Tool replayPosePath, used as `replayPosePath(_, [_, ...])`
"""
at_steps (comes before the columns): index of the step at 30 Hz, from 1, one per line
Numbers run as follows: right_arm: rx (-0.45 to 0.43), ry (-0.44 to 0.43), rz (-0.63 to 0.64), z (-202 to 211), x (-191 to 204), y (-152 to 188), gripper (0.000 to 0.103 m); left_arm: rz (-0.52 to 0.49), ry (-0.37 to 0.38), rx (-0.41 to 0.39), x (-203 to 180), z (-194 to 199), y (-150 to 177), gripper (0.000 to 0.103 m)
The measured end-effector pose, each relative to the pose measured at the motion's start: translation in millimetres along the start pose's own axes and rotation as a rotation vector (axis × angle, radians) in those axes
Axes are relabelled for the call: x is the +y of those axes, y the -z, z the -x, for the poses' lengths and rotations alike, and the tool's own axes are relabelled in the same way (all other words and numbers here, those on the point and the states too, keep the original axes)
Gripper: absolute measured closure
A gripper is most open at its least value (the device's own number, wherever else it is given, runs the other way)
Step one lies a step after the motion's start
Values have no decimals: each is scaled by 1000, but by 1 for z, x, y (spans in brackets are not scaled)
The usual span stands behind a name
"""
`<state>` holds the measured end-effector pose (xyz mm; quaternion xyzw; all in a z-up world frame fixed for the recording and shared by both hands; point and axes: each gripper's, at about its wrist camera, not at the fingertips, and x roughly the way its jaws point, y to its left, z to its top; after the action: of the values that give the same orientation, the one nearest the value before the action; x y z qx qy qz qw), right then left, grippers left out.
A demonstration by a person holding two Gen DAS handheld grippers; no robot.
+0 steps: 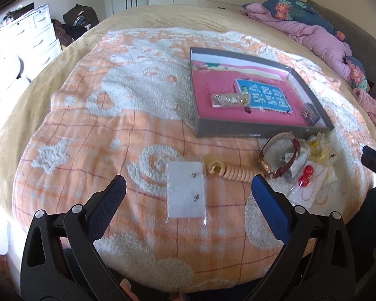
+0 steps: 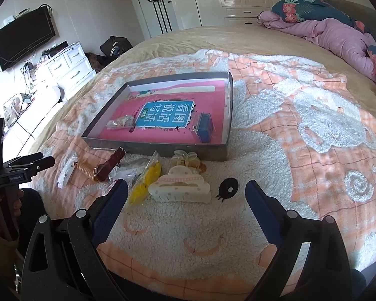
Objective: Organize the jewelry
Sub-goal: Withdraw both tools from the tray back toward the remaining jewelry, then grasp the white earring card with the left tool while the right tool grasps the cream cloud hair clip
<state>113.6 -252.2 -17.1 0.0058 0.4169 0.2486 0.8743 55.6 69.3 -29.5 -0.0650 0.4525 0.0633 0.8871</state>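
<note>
the shallow grey box point(image 1: 250, 128) lies on the orange-and-white blanket point(image 1: 137, 135), and everything here is placed from it. inside the box, on its pink lining, a clear bag of gold-coloured pieces point(image 1: 229, 99) rests over the edge of a blue printed panel point(image 2: 166, 115), and a small blue case point(image 2: 205, 127) sits against the box's right wall in the right wrist view.

just in front of the box's near wall lies a loose heap: a dark red strap point(image 1: 289, 160), a coiled peach-coloured bracelet point(image 1: 229, 171), a packet with red beads point(image 1: 304, 175), a yellow piece in a clear bag point(image 2: 145, 183), a small translucent claw clip point(image 2: 185, 159) and a large cream cloud-shaped hair claw point(image 2: 180, 189). further from the box, a white earring card in a clear sleeve point(image 1: 186, 190) lies flat.

the left gripper point(image 1: 188, 188) hangs above the earring card, its fingers spread wide and holding nothing. the right gripper point(image 2: 186, 192) hangs over the cloud-shaped hair claw, also spread wide and empty
</note>
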Motion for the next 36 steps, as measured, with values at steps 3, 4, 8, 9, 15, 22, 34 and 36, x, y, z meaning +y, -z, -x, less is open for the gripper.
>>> replayPosePath(3, [7,0,3,-3,1,2,7,4,-3,28,3,-7,6,9])
replayPosePath(4, [9,2,2,-4,1,3,6,3,0,38,3,-9,8,9])
replayPosePath(8, [23,9,-2,-8,-1,6,5,2,1,61,3,-18,13,9])
replayPosePath(9, [27,12,-4,-9,-1,6,5,3,-3,67,3,-20,14,10])
replayPosePath(15, [61,30,-10,-23,-5,12,5,-21,-2,105,-1,-36,22,40])
replayPosePath(22, [104,44,15,-47,-1,15,5,-11,-1,93,1,-43,19,68])
replayPosePath(34, [137,47,16,-79,8,16,5,32,47,39,9,-32,12,71])
replayPosePath(36, [138,51,15,-82,9,15,5,35,50,30,10,-28,11,71])
